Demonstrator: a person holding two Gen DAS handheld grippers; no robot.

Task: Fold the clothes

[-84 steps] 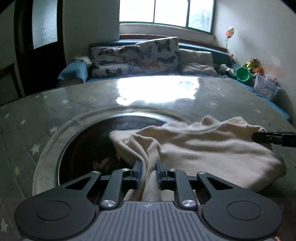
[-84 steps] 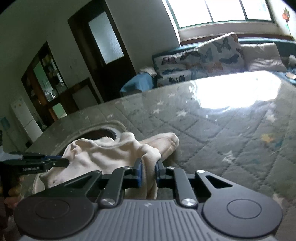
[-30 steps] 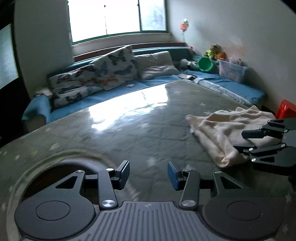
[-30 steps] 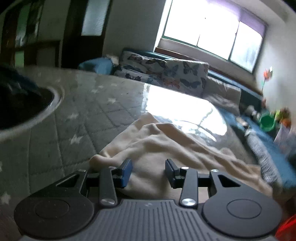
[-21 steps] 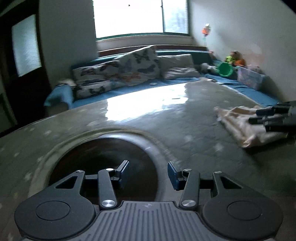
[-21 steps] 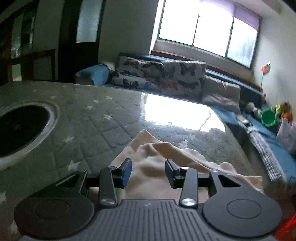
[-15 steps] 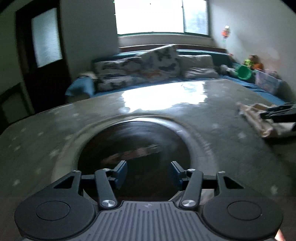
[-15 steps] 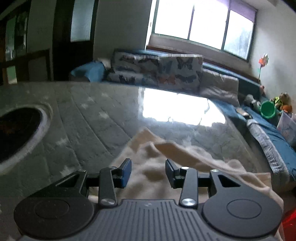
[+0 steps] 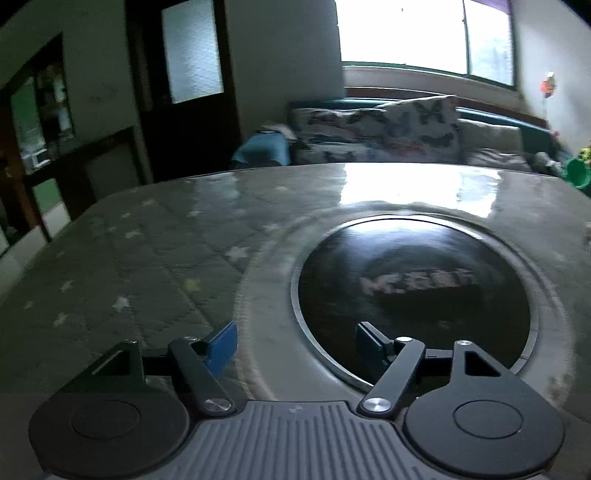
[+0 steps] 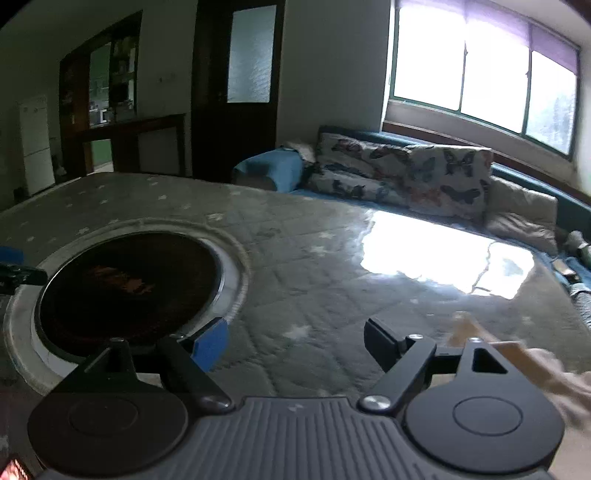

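Left wrist view: my left gripper hangs over the rim of the round dark hole in the quilted grey table cover. Its jaws have just been opening and now stand wide, with nothing between them. Something pale and blurred lies down inside the hole; I cannot tell what it is. Behind the table I see the sofa with butterfly cushions and the bright window.

Right wrist view: my right gripper also has its jaws just opened wide, nothing between them, only star-patterned cover below. The cream garment lies on the table at the lower right, partly hidden behind the right finger linkage and blurred. The hole sits to the left, with the tip of the left gripper at the far left edge.
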